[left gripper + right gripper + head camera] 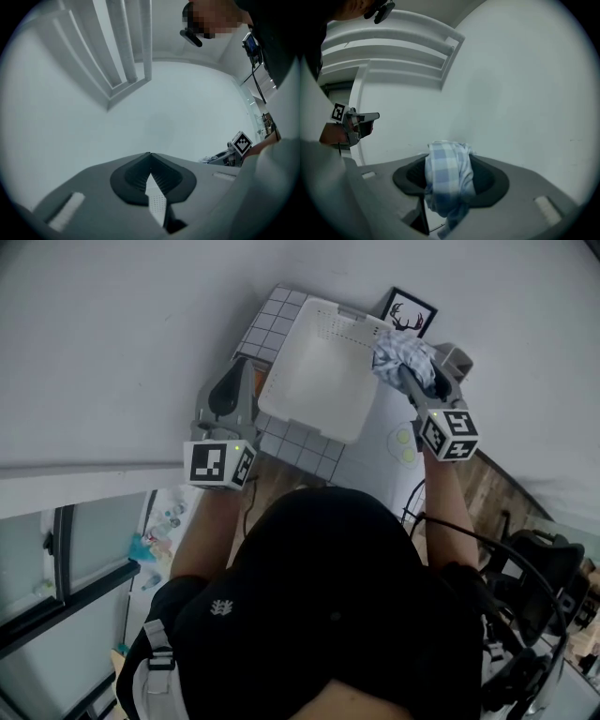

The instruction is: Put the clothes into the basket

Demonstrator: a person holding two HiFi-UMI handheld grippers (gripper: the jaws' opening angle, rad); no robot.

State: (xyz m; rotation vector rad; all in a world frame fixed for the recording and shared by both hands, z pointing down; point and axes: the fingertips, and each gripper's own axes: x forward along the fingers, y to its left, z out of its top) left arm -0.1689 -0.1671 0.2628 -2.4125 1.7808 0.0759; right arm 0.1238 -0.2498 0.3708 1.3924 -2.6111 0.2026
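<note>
Right gripper (451, 157) is clamping a blue-and-white checked cloth (447, 176). The fabric is bunching between the jaws and hanging over the right rim of the white perforated plastic basket (314, 371). Left gripper (150, 155) is sitting with jaws together, empty, beside the basket's left edge.

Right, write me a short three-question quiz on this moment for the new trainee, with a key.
1. Pick one: the right gripper holds A) a blue-and-white checked cloth, B) a sock, C) nothing.
2. True or false: the jaws of the left gripper stand wide apart.
3. Fill in: in the head view, just beyond the white basket is a framed picture of a ____.
Key: 1 A. 2 False; their tips meet. 3 deer.
</note>
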